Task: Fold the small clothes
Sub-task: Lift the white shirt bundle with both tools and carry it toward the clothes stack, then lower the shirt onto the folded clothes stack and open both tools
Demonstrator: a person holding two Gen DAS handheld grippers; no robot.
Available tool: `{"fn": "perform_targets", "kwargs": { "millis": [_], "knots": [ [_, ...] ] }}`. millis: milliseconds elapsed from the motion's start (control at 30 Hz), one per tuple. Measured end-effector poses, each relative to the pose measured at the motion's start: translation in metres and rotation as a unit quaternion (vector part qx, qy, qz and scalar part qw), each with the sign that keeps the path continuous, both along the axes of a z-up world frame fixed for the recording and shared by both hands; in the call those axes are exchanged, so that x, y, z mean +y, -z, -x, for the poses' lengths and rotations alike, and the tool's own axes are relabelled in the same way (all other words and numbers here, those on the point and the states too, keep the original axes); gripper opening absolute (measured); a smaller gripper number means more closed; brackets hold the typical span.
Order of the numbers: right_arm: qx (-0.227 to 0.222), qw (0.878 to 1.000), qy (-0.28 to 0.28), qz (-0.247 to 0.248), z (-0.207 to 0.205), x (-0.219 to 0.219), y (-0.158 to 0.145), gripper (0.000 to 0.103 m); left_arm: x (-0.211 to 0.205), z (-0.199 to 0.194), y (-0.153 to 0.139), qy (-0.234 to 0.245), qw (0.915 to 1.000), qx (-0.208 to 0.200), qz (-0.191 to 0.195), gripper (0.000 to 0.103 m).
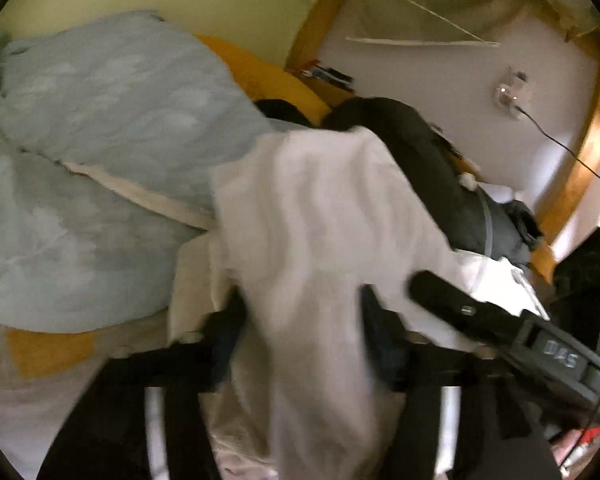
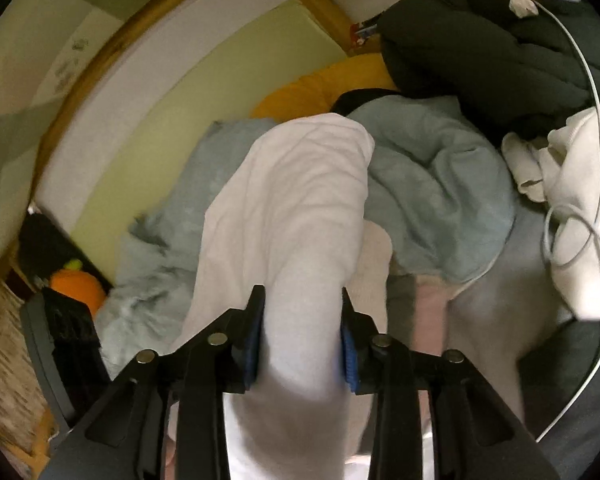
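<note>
While white garment (image 2: 292, 216) fills right fingers' (image 2: 303, 336) grip, left fingers (image 1: 300, 332) open, blue duvet (image 1: 100, 140) crowding left

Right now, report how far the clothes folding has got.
Done: no folded stack shows in either view. In hand: a white garment lies between the right gripper fingers and drapes between the left gripper fingers, which stand apart. Left: folding this piece, plus the crumpled white clothes beside the blue duvet.

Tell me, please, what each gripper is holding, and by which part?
Right gripper: white garment bunched between its pads; which part is unclear. Left gripper: jaws apart, white cloth draped between them, seemingly unclamped.
</note>
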State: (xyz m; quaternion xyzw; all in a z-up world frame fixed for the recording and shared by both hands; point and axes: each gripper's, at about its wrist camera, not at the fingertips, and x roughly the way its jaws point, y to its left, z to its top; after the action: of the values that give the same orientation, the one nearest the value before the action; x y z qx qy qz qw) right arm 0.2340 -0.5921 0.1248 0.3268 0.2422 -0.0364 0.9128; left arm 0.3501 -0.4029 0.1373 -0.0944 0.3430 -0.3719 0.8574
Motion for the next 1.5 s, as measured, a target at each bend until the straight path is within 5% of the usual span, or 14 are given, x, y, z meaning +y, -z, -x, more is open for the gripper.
{"fn": "perform_targets", "kwargs": {
  "millis": [100,167,533,700,867,1067,1200,1300,1400,1500],
  "knots": [
    [0.003,1.000,-0.009,0.013,0.001,-0.003,0.003,0.061,0.009,-0.002,0.005,-0.011,0.9998,-0.010,0.009,0.084],
    [0.006,1.000,-0.008,0.014,0.002,-0.005,0.002,0.068,0.013,0.001,0.003,-0.022,0.9995,-0.024,0.004,0.086],
    [0.004,0.995,0.030,0.091,0.017,0.009,-0.026,0.075,0.042,0.037,-0.040,-0.088,0.9834,-0.151,-0.047,0.087],
    [-0.016,0.990,0.048,0.129,0.038,0.016,-0.053,0.078,0.066,0.076,-0.067,-0.131,0.9628,-0.235,-0.025,0.087],
    [-0.042,0.983,0.077,0.163,0.069,0.031,-0.076,0.085,0.095,0.112,-0.091,-0.155,0.9485,-0.276,-0.013,0.092],
    [-0.094,0.958,0.097,0.251,0.117,0.082,-0.094,0.103,0.133,0.166,-0.103,-0.171,0.9296,-0.325,-0.023,0.101],
    [-0.131,0.937,0.178,0.270,0.155,0.115,-0.094,0.103,0.158,0.202,-0.104,-0.199,0.9092,-0.364,-0.038,0.102],
    [-0.157,0.933,0.175,0.274,0.179,0.137,-0.096,0.103,0.180,0.229,-0.099,-0.208,0.8980,-0.386,-0.033,0.102],
    [-0.143,0.940,0.139,0.278,0.192,0.156,-0.089,0.103,0.201,0.248,-0.084,-0.213,0.8983,-0.383,-0.032,0.102],
    [-0.113,0.942,0.134,0.287,0.204,0.183,-0.064,0.103,0.221,0.259,-0.053,-0.234,0.9105,-0.338,-0.045,0.102]
  ]
}}
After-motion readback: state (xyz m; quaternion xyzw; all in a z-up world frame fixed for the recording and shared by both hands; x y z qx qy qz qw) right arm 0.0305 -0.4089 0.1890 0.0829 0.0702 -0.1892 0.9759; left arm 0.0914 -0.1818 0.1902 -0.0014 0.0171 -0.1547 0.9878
